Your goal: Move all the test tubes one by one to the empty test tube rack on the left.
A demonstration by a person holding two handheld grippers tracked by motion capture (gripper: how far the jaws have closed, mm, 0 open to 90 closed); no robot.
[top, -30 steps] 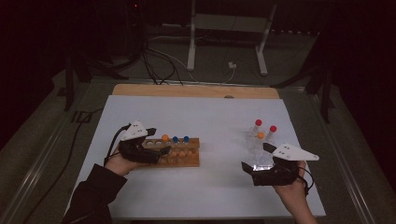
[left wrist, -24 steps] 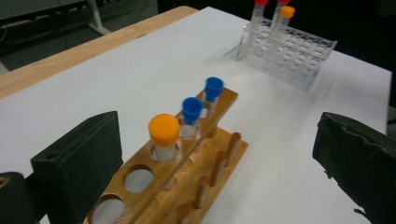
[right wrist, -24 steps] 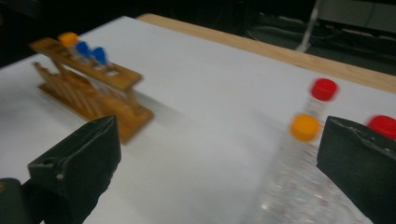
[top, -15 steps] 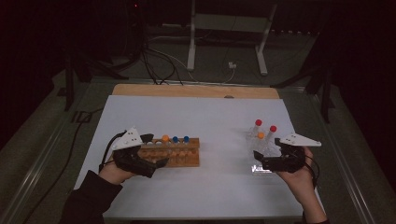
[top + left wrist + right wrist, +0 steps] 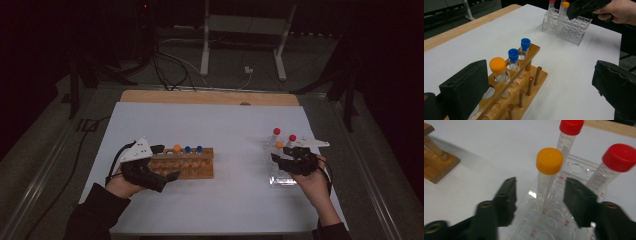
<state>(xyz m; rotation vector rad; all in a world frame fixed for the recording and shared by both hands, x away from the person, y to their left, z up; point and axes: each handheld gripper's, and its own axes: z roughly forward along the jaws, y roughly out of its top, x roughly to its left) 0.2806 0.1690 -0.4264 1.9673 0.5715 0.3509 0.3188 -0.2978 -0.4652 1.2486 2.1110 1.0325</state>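
Right gripper view: the orange-capped tube (image 5: 548,176) stands upright between the jaws of my right gripper (image 5: 540,196), which have just been closing, not yet touching.

Surroundings of the work area, seen from the high view

A white table sheet (image 5: 235,125) is laid over a board, of which a wooden strip (image 5: 200,97) is left bare along the far edge. Beyond it, a pale metal stand (image 5: 205,45) is set on the dark floor, with black cables (image 5: 167,65) trailed beside its left post and a small white plug (image 5: 248,71) lying between its two posts.
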